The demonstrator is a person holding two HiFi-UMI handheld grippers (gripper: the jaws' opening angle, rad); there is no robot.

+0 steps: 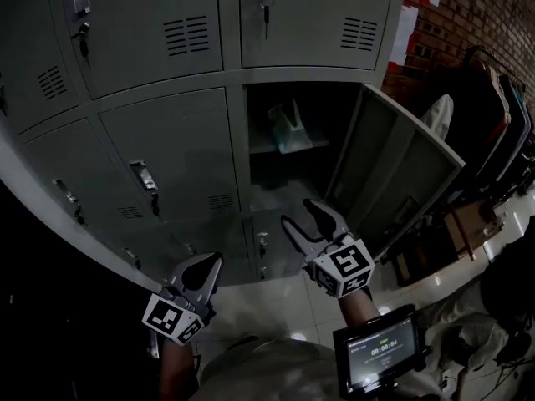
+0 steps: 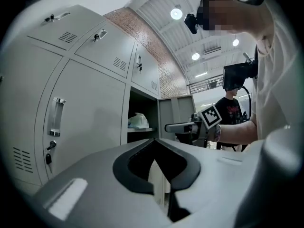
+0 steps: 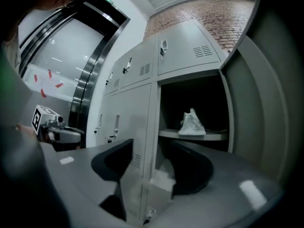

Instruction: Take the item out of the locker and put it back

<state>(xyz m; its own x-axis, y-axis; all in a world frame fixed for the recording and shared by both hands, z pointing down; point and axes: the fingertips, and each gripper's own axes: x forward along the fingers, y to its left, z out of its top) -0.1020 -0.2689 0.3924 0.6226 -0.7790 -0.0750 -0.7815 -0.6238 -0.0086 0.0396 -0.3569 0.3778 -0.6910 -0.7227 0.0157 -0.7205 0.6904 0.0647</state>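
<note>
Both facing the open locker (image 1: 393, 174) holding the item (image 1: 288, 128), the left claw (image 1: 211, 261) is closed, the right claw (image 1: 299, 214) parted and empty.

Head view: dim, underexposed; lower-left corner near black. Locker fronts (image 1: 167, 140) flat grey, no glare. Open compartment (image 1: 288, 178) in deep shadow. Small screen (image 1: 380, 351) glows, brightest spot low in frame.
Left gripper view: brightest of 3. Light from overhead, round ceiling lamps (image 2: 176, 13) blown out.
Right gripper view: dim, daylight on glass wall (image 3: 52, 46) at left; white bag (image 3: 192, 124) stands out vs dark interior.
Both gripper views: heavy fisheye, lines bowed, black vignette at corners, near foreground soft.
</note>
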